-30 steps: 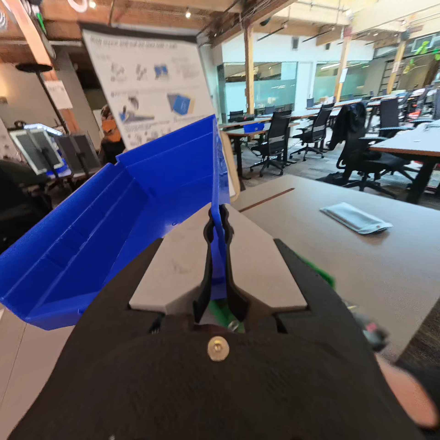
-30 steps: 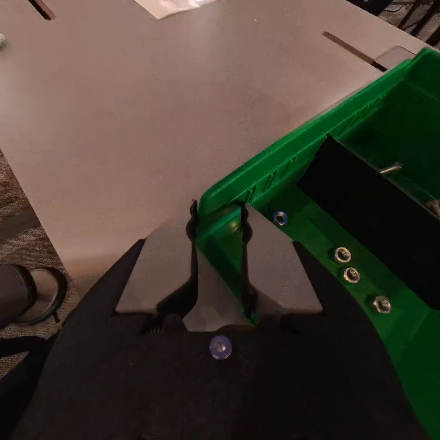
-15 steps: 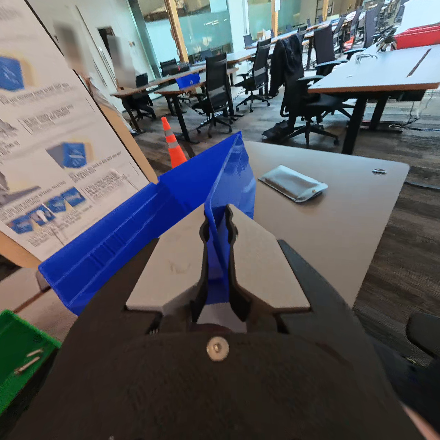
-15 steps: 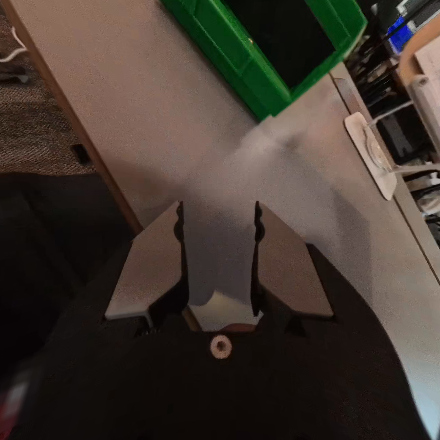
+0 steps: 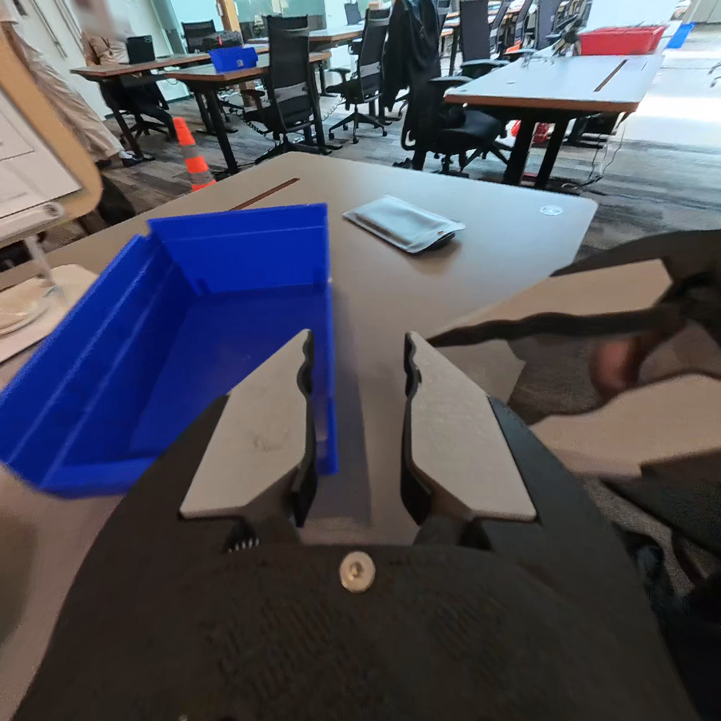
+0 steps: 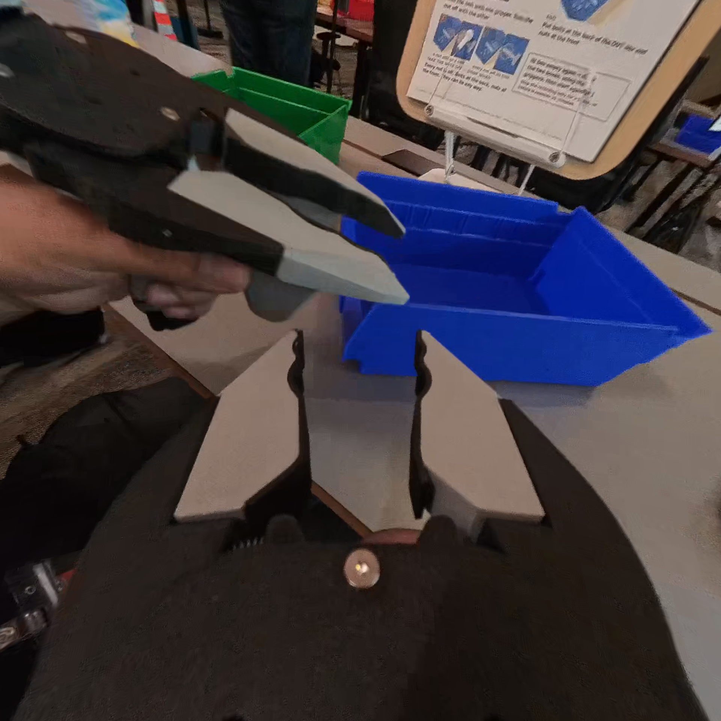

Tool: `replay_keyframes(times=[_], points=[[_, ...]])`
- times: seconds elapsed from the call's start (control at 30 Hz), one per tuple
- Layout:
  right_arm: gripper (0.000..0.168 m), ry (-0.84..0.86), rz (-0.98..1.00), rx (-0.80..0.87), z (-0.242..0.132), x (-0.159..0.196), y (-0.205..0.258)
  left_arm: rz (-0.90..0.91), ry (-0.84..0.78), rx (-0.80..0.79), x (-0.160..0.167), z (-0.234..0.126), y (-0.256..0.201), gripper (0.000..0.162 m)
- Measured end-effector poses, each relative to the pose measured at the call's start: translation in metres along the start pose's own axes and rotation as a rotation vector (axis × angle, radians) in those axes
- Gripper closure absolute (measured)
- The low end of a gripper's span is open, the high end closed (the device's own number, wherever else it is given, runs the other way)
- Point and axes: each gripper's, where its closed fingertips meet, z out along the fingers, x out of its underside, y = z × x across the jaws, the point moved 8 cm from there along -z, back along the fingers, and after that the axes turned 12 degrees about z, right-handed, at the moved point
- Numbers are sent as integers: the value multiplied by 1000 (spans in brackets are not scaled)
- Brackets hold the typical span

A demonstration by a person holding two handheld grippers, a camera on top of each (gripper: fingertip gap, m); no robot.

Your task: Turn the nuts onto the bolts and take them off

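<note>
the left claw has let go of the blue bin. a second ago it was clamped on the bin's side wall with the bin tipped up in the air; now its jaws stand apart with nothing between them, and the bin sits flat on the bench, its near wall just left of the left finger. the bin looks empty from both views.

the right claw is also apart and empty. a second ago it gripped the rim of the green bin, where nuts lay loose on the floor; half a second ago it was already free. now it points at the blue bin's near corner, which lies just ahead and to the right of its tips, and the green bin stands well beyond, up and to the left, partly behind the left claw.

so the bins seem to be set down, and neither claw holds a nut or bolt. none shows in either current view; they are probably in the green bin, though its inside is hidden here. threading has not begun. a grey pouch lies ahead of the left claw, and a poster board stands beyond the blue bin.
</note>
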Motion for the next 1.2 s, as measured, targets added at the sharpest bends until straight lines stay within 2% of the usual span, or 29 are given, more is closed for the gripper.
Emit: replay_keyframes(times=[0.13,0.27,0.33,0.37,0.4,0.5,0.53,0.57,0.6,0.63,0.67,0.7,0.73,0.8,0.83,0.87,0.9,0.93,1.0,1.07,1.2], points=[[115,61,-1,-95,43,-5,23,7,67,-110,30,-45,43,105],[114,215,-116,55,96,-1,41,-29,150,-208,76,-74,88,96],[123,227,-186,156,107,3,32,-82,205,-279,106,-86,116,97],[149,239,-208,179,106,7,24,-113,242,-296,122,-93,129,97],[168,236,-220,182,101,9,14,-134,284,-324,139,-101,141,98],[167,259,-214,241,76,18,-36,-108,399,-456,182,-138,179,111],[155,283,-205,265,71,22,-59,-93,385,-440,190,-150,186,119],[145,301,-186,297,65,26,-80,-119,373,-451,197,-163,195,114],[142,302,-157,316,60,26,-98,-154,389,-493,204,-176,206,99],[134,299,-126,310,58,25,-113,-173,405,-519,210,-187,216,92],[123,294,-97,293,55,25,-123,-186,413,-536,213,-197,224,93],[124,296,-82,258,56,25,-130,-195,418,-548,214,-203,228,92],[130,298,-79,236,58,26,-135,-213,408,-546,212,-205,228,93],[144,311,-120,237,63,29,-144,-218,351,-480,200,-199,217,106],[155,336,-144,297,64,32,-150,-187,350,-474,195,-194,212,107],[156,359,-170,384,68,34,-159,-144,376,-500,193,-188,210,110],[151,341,-200,442,70,33,-164,-100,407,-522,193,-181,208,112],[135,316,-226,505,70,31,-168,-68,430,-542,193,-175,207,113],[123,300,-267,568,69,28,-171,-55,431,-549,190,-165,203,108],[122,246,-284,612,63,20,-166,-54,420,-571,179,-162,199,102],[128,127,-295,578,53,-2,-139,35,340,-653,137,-165,186,97]])
